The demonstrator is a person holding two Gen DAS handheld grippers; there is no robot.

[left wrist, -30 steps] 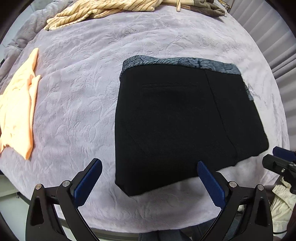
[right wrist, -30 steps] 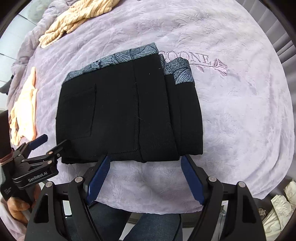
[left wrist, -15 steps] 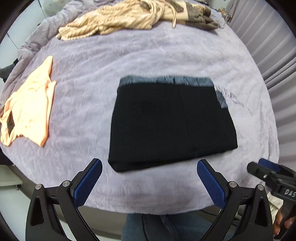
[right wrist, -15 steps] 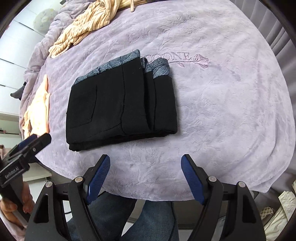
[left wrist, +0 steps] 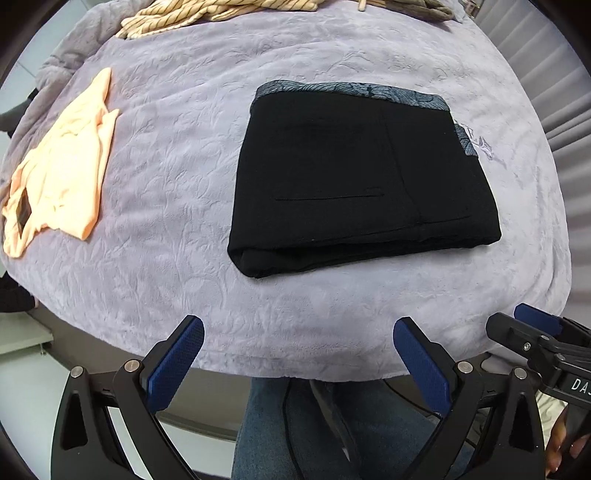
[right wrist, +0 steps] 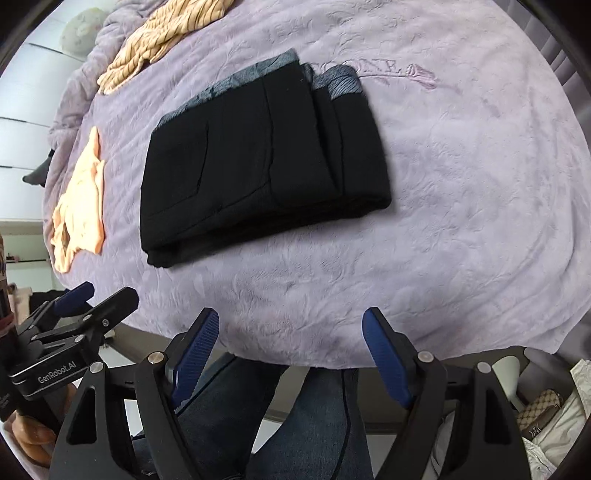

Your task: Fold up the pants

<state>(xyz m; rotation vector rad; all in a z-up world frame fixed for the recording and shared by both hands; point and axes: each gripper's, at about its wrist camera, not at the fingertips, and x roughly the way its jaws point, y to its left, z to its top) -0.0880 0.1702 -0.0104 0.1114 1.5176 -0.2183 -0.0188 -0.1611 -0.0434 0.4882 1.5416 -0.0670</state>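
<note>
The black pants [left wrist: 362, 177] lie folded into a compact rectangle on the lilac bedspread [left wrist: 177, 129], their grey patterned waistband at the far edge. In the right wrist view the same pants [right wrist: 258, 166] sit left of centre, folded layers showing along the right side. My left gripper [left wrist: 298, 334] hangs open over the bed's near edge, apart from the pants, nothing between its blue pads. My right gripper [right wrist: 290, 326] is likewise open and empty, short of the pants. Each gripper shows at the edge of the other's view.
An orange garment [left wrist: 62, 173] lies on the left of the bed. A striped tan garment [left wrist: 207, 13] is heaped at the far side. A person's jeans-clad legs [left wrist: 303, 428] stand at the near edge. Bags [right wrist: 543, 417] sit on the floor at right.
Both grippers have drawn back from the folded pants toward the bed's near edge and risen a little. The pants stay folded in place.
</note>
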